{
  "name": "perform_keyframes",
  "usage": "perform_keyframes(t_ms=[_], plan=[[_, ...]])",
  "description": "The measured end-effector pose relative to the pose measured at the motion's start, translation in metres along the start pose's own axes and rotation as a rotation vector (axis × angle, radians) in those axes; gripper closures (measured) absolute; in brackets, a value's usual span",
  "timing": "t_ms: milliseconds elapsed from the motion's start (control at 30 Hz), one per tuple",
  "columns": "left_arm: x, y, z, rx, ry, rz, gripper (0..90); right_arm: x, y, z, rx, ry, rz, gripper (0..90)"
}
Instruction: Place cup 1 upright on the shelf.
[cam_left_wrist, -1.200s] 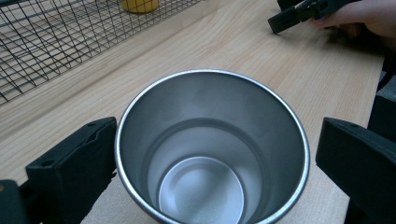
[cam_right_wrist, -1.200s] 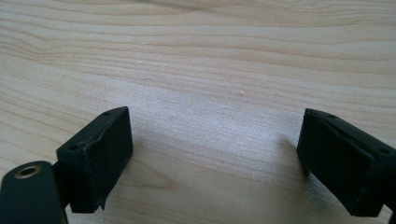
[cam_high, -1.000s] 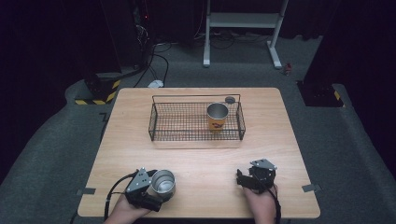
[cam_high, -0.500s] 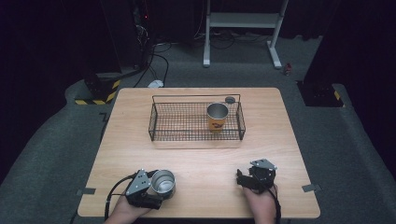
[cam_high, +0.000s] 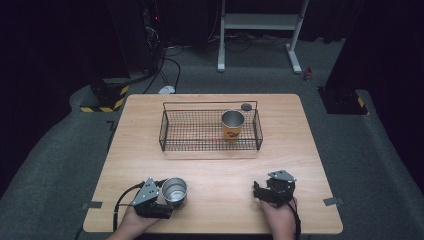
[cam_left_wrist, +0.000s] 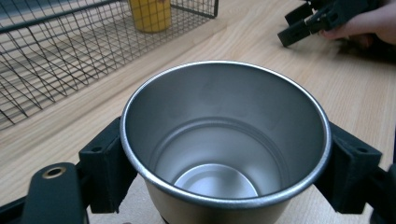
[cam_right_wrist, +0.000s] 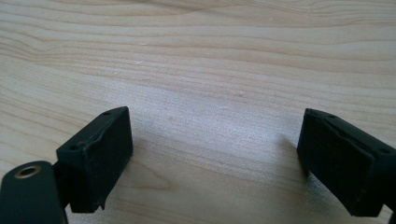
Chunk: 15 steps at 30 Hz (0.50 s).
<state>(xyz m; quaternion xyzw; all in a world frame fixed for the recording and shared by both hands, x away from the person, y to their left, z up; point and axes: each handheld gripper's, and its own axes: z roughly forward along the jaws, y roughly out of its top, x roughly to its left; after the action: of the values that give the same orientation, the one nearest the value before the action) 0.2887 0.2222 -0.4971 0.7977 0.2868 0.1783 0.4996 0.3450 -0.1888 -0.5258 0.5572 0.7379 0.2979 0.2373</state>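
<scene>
Between left tool (cam_left_wrist: 219, 158) jaws: steel cup (cam_left_wrist: 224, 140).

Left gripper (cam_high: 167, 197) sits at the table's (cam_high: 215, 170) near-left edge, jaws just closed onto the steel cup (cam_high: 174, 190); right gripper (cam_high: 260, 192) rests near-right on the table, jaws wide apart

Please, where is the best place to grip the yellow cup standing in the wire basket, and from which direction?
Probably from above: the yellow cup stands upright with its mouth open, and the wire basket walls block its sides. Close the jaws across its upper wall just under the rim, as the left gripper holds the steel cup.
</scene>
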Motion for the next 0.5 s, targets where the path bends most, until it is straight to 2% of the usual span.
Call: perform_keyframes(t_ms=[200, 500], plan=[[0.006, 0.003, -0.003, -0.021, 0.010, -0.001, 18.8, 0.000, 0.001, 0.000, 0.001, 0.001, 0.003, 10.2], [0.017, 0.002, -0.003, -0.040, 0.043, -0.037, 18.9, 0.000, 0.001, 0.001, 0.001, 0.001, 0.001, 10.2]])
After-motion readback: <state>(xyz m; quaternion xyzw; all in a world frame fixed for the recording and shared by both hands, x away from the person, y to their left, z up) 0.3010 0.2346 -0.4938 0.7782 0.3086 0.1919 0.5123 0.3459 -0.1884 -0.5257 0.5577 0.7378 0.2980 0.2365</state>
